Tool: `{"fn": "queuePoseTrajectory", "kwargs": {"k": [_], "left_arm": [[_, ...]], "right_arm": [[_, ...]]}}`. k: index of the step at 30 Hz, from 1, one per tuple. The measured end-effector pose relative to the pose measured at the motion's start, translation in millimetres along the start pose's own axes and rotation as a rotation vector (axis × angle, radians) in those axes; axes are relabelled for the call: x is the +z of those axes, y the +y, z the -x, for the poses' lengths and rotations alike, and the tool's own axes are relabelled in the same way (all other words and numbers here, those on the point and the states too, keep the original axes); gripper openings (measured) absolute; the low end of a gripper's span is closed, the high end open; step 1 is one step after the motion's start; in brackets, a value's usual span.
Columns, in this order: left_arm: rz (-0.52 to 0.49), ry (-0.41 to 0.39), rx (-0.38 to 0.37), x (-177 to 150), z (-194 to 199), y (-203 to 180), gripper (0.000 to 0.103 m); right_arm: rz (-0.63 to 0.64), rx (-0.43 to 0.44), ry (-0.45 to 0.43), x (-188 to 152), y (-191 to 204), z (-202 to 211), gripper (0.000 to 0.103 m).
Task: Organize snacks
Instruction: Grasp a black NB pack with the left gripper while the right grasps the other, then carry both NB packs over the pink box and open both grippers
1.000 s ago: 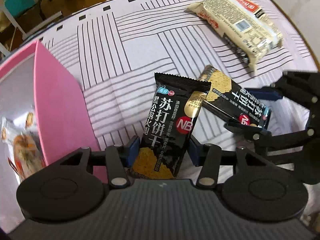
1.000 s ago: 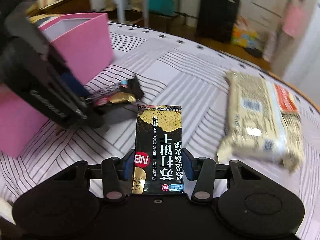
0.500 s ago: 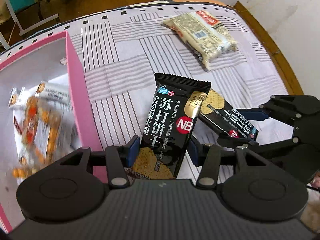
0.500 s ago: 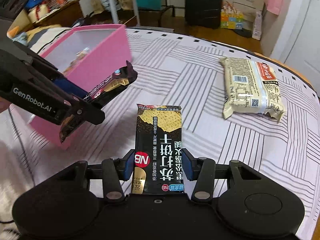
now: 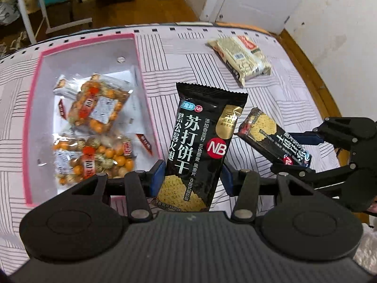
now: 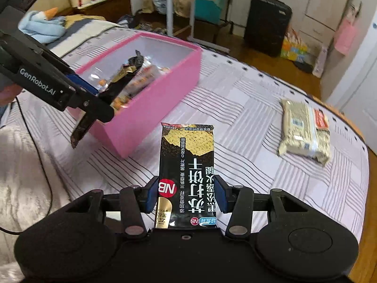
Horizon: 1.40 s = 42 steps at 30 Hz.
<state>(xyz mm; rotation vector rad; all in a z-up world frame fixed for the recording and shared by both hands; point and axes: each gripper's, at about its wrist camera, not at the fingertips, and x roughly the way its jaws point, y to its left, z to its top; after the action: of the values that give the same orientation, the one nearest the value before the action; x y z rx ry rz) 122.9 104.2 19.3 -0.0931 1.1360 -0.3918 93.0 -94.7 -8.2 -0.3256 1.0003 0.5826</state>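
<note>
**mika:** Snacks update, nearest first: the left gripper (image 5: 192, 176) is pinching a black cracker packet (image 5: 200, 146) between its blue pads, jaws closed in to the width of the wrapper. It's being held up in the air, right beside the near wall of the pink box (image 5: 150, 108).

**jo:** And the other one?

**mika:** The right gripper (image 6: 186, 194) is doing the same thing, jaws clamping a second black cracker packet (image 6: 187, 165) by the sides, hovering over the striped cloth (image 6: 247, 127), a little to the right of the box.

**jo:** What's sitting in the box?

**mika:** Clear bags of orange nut snacks (image 5: 94, 108) are lying on its white floor, a couple of them overlapping.

**jo:** Anything further out?

**mika:** A beige noodle pack (image 5: 240, 59) is lying flat on the cloth toward the far edge, well apart from everything else.
</note>
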Motion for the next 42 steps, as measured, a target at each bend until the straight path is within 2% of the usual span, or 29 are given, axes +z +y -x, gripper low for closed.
{"fn": "queuePoseTrajectory", "kwargs": {"k": [7, 13, 18, 24, 26, 28, 32, 34, 35, 36, 42], "left_arm": [[0.011, -0.071, 0.008, -8.2, 32.3, 16.9, 0.049], [0.065, -0.12, 0.051, -6.1, 39.9, 48.0, 0.049], [0.141, -0.144, 0.121, 0.4, 26.5, 82.9, 0.049], [0.242, -0.146, 0.209, 8.5, -5.3, 121.5, 0.048], [0.269, -0.141, 0.229, 10.3, -14.8, 131.3, 0.048], [0.293, -0.134, 0.217, 11.8, -21.6, 138.7, 0.048], [0.335, -0.107, 0.203, 12.9, -34.2, 150.7, 0.048], [0.343, -0.111, 0.209, 9.3, -33.8, 151.4, 0.048], [0.346, -0.116, 0.209, 7.3, -32.5, 150.5, 0.048], [0.347, -0.119, 0.204, 5.1, -29.6, 148.6, 0.048], [0.325, -0.158, 0.21, -1.4, -3.9, 133.1, 0.052]], "right_arm": [[0.033, 0.072, -0.054, 22.9, 27.3, 7.5, 0.053], [0.042, 0.122, -0.1, 46.7, 42.1, -10.7, 0.053], [0.077, 0.107, -0.154, 77.1, 52.0, -31.6, 0.053], [0.179, 0.093, -0.221, 114.6, 73.5, -64.9, 0.053], [0.231, 0.096, -0.204, 123.4, 83.3, -80.6, 0.053], [0.255, 0.082, -0.178, 128.9, 90.3, -97.8, 0.053], [0.255, 0.086, -0.166, 134.0, 92.8, -118.8, 0.053], [0.246, 0.104, -0.179, 132.3, 90.0, -122.0, 0.06], [0.231, 0.114, -0.195, 129.4, 87.1, -119.9, 0.069], [0.215, 0.121, -0.213, 126.1, 84.4, -115.5, 0.074], [0.174, 0.17, -0.308, 108.6, 69.2, -72.9, 0.076]]}}
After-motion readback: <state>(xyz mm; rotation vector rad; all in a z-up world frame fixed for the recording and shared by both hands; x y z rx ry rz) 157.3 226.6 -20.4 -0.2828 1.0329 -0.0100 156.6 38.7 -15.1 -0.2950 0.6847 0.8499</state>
